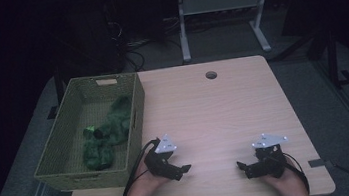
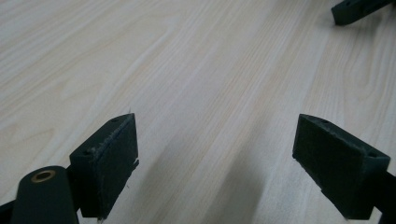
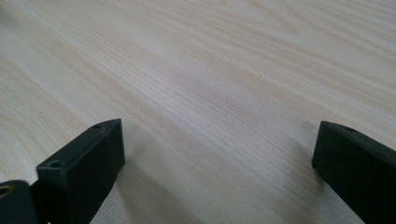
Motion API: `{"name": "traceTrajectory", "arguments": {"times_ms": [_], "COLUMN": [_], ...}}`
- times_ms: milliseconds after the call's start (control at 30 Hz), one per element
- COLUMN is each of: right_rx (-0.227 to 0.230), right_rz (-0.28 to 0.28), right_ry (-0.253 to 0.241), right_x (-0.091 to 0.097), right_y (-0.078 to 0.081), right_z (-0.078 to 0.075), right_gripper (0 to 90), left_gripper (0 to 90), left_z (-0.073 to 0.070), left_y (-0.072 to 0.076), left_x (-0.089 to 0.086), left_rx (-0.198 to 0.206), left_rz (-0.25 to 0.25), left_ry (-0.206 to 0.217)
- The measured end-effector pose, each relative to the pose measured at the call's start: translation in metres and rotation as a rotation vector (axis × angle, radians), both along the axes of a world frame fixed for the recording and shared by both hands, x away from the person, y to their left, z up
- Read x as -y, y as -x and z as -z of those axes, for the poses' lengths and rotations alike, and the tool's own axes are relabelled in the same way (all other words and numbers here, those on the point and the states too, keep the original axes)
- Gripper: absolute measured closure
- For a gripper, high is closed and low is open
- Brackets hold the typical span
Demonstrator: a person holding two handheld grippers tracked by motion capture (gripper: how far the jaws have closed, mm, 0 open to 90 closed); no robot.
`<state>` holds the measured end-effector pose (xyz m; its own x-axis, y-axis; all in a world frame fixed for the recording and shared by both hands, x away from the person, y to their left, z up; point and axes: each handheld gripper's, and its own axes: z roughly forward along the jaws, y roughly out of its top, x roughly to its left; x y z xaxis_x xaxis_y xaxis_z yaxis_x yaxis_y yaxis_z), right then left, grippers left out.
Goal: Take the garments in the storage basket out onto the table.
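Your left gripper and right gripper rest on the wooden table, both wide open and holding nothing. The green plush toy lies inside the woven basket — just left of your left gripper. It is soft and fuzzy — its long axis runs along the basket.

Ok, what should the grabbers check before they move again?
1. Left gripper open, nothing between the jaws: ok.
2. Right gripper open, nothing between the jaws: ok.
3. Both over bare table, apart from each other: ok.
4. Green cloth lying inside the woven basket: ok.
5. Left gripper's cable free of the basket: cannot tell, it runs right beside the wall.
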<state>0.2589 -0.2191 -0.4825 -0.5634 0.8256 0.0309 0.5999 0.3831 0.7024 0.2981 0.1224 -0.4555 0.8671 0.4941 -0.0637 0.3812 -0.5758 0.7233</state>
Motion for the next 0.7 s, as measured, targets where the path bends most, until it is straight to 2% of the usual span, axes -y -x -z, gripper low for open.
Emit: {"name": "traceTrajectory", "arguments": {"times_ms": [133,700], "right_rx": [0.0,0.0], "right_rz": [0.0,0.001], "right_ry": [0.0,-0.001], "right_x": [0.0,0.0], "right_y": [0.0,0.0], "right_z": [0.0,0.0], "right_gripper": [2.2,2.2], "left_gripper": [13.5,13.6], "left_z": [-0.005,-0.018], "left_y": [-0.001,-0.003], "left_x": [0.0,0.0], "left_rx": [-0.006,-0.01], "left_rz": [-0.002,0.007], "left_ry": [0.011,0.012]}}
